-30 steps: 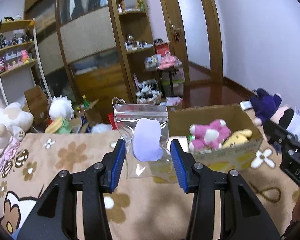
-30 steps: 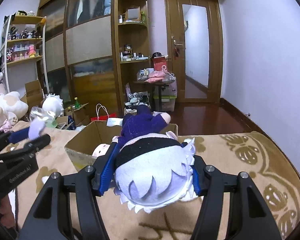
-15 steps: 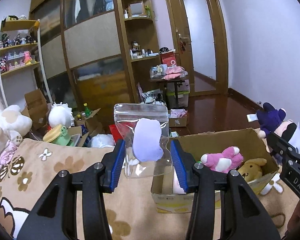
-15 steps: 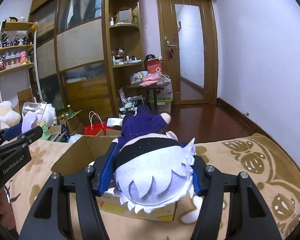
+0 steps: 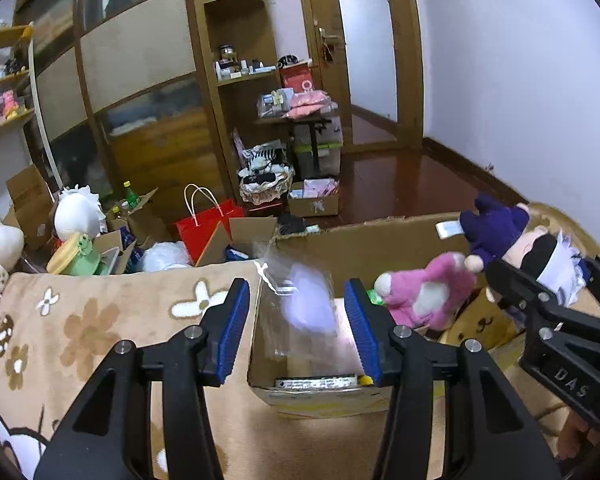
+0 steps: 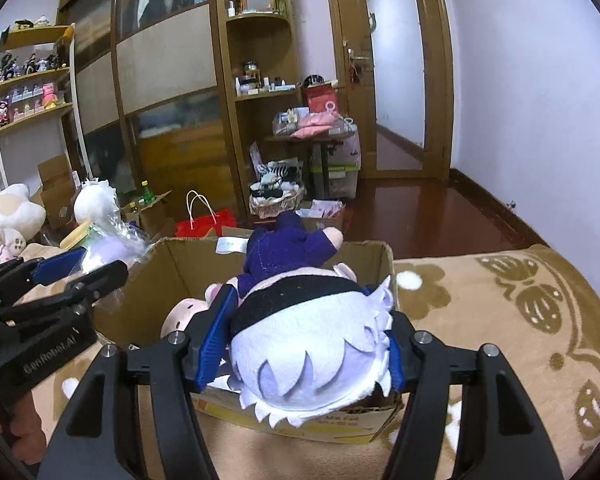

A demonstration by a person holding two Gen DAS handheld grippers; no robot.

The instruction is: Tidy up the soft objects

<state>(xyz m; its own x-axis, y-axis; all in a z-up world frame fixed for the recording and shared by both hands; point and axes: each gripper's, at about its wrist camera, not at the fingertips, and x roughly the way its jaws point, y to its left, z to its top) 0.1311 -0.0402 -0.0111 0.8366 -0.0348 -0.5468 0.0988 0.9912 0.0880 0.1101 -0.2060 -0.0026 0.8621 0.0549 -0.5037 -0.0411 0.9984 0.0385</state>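
An open cardboard box (image 5: 364, 246) stands on a beige floral blanket. My left gripper (image 5: 296, 312) is open over the box's left end. A clear zip bag with a lilac plush (image 5: 306, 306) is blurred between the fingers, loose and dropping into the box. A pink plush (image 5: 428, 292) lies in the box. My right gripper (image 6: 300, 332) is shut on a doll with white hair and a purple outfit (image 6: 308, 340), held over the box (image 6: 180, 268). This doll also shows in the left wrist view (image 5: 540, 248).
The blanket (image 6: 520, 320) extends to the right of the box. Beyond the bed edge lie a red bag (image 5: 208, 228), cartons, plush toys (image 5: 76, 212) and a basket (image 5: 264, 184). Wooden shelves and a door stand behind.
Both grippers moved over the box. My left gripper opened wider and let go of the zip bag, which is falling. The right gripper still holds the doll.
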